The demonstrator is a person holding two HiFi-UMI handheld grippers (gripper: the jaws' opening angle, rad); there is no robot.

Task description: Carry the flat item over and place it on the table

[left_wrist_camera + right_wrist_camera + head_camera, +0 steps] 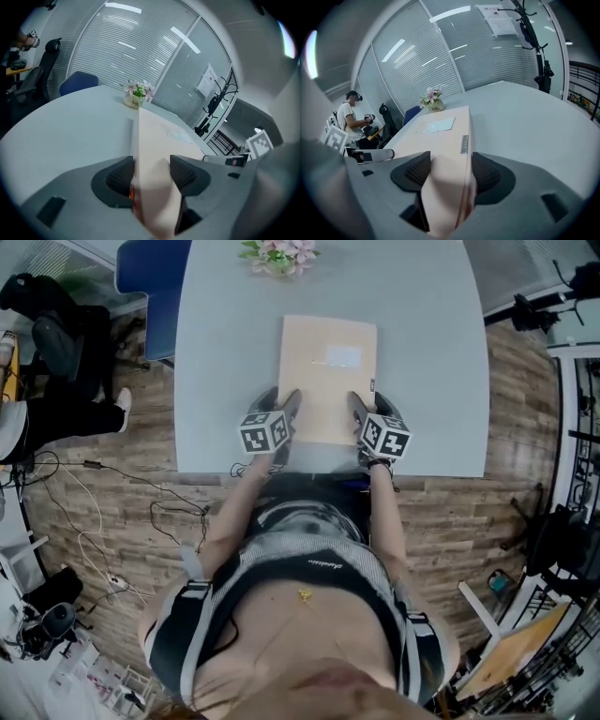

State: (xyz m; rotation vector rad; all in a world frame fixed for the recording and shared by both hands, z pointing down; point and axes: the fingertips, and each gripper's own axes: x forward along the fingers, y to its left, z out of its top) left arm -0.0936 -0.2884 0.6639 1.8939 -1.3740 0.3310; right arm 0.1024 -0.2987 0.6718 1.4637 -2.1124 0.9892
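Note:
A flat beige box [328, 381] with a pale label lies lengthwise on the grey table [225, 352], its near end toward the front edge. My left gripper [281, 401] holds the near left corner and my right gripper [368, 407] the near right corner. In the left gripper view the box [150, 154] fills the gap of the left gripper [151, 176], both pads against it. In the right gripper view the box [436, 136] sits the same way in the right gripper [450, 171]. Whether the near end rests on the table is hidden.
A small pot of pink flowers [278, 254] stands at the table's far edge, beyond the box. A blue chair [150, 277] is at the far left corner. Cables [94, 521] trail over the wooden floor on the left. A person [349, 117] stands far off.

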